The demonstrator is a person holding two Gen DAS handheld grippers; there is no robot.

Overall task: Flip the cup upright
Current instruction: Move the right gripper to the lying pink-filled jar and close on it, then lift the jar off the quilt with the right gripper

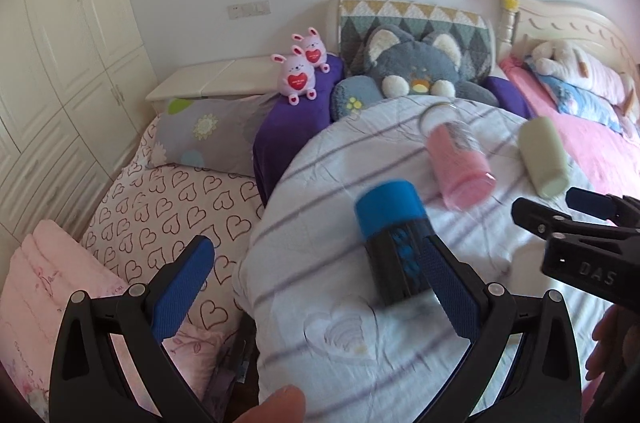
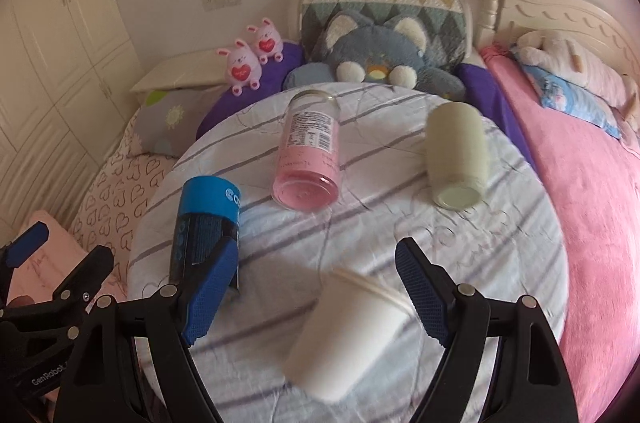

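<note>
A blue and black cup (image 1: 394, 243) lies on its side on a round table with a striped white cloth (image 1: 320, 303); it also shows in the right wrist view (image 2: 206, 223). My left gripper (image 1: 316, 287) is open, its right finger (image 1: 448, 287) against the cup's side. My right gripper (image 2: 316, 287) is open around a white paper cup (image 2: 344, 335) that lies on its side, rim pointing away. A pink-bottomed clear glass (image 2: 310, 151) and a pale green cup (image 2: 456, 155) also lie on their sides farther back.
The table stands against a bed (image 2: 592, 207) with a pink blanket at the right, plush toys (image 2: 384, 59) at the back and heart-print bedding (image 1: 168, 207) at the left. White wardrobe doors (image 1: 60, 63) fill the far left.
</note>
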